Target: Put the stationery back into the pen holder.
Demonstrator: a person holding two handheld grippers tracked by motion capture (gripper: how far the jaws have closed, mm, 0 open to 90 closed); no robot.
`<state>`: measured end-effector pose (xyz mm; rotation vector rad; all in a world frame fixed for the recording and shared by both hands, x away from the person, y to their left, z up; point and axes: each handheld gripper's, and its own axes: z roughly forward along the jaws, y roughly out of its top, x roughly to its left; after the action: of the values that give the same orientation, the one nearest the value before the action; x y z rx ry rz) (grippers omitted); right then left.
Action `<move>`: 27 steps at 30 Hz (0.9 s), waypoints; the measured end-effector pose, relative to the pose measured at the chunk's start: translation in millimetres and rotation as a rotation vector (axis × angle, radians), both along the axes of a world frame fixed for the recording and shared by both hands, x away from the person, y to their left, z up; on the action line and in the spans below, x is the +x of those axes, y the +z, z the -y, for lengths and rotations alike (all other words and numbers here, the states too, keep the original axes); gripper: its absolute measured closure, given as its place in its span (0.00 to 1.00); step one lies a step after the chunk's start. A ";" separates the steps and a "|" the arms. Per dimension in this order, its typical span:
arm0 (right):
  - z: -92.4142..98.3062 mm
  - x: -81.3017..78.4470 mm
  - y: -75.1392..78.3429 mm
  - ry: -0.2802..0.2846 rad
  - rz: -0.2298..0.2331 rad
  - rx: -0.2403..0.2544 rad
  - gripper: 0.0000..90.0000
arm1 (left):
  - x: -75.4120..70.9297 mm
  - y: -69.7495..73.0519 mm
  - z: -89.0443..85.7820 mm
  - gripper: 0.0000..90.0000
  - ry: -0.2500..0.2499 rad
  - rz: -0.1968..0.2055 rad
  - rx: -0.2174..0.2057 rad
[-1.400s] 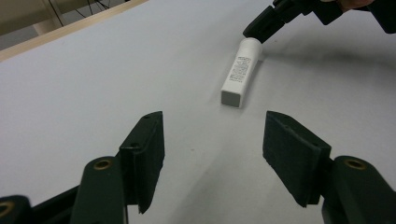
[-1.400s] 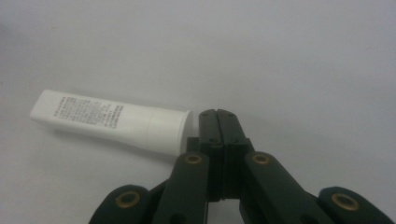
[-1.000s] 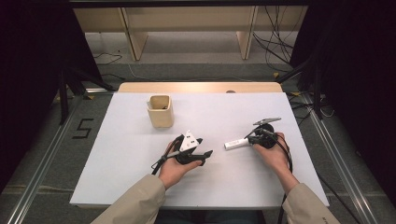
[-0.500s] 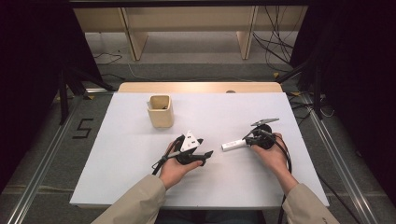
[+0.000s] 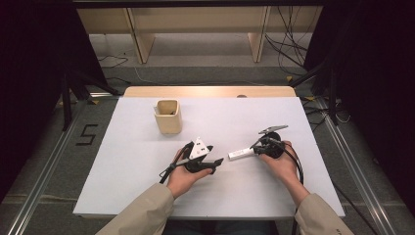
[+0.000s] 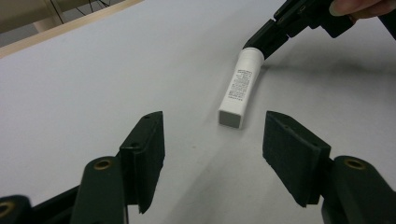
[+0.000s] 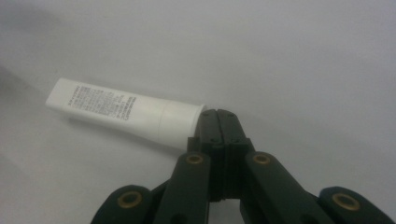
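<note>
A small white tube [image 5: 241,154] with fine print lies on the white table [image 5: 122,161], between the two hands. My right gripper [image 5: 254,151] is shut, and its joined tips [image 7: 218,116] rest against the capped end of the tube [image 7: 121,112], with nothing between the jaws. My left gripper [image 5: 218,164] stands open just left of the tube and points at it. In the left gripper view its jaws [image 6: 215,126] frame the flat near end of the tube [image 6: 238,88] without touching it, and the right gripper [image 6: 259,46] comes in from the upper right.
A beige square cup [image 5: 168,116] stands upright at the back left of the table. A wooden strip [image 5: 205,91] runs along the far edge. Cables trail from both grippers over the table.
The right gripper and the tube at its tips have slid slightly left, toward the left gripper. The left hand has stayed still.
</note>
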<state>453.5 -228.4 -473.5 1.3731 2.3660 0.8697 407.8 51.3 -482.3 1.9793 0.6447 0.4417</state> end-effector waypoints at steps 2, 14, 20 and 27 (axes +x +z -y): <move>-1.2 -0.4 -0.3 0.007 0.001 0.002 1.00 | -0.1 -0.2 0.5 0.43 0.001 -0.002 0.000; -7.7 -2.6 -1.1 0.032 -0.001 0.017 1.00 | 0.2 -1.3 1.9 0.43 0.000 -0.003 -0.003; -5.9 -2.8 1.4 0.019 0.028 0.025 0.96 | 2.7 -0.9 5.2 0.44 -0.008 -0.005 -0.001; 0.0 -3.2 7.4 -0.035 0.097 0.029 0.80 | 9.4 -2.7 18.2 0.47 -0.029 -0.018 0.016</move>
<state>450.3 -228.4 -466.0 1.3469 2.2592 0.9424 417.2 33.1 -485.0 2.0077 0.6251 0.4129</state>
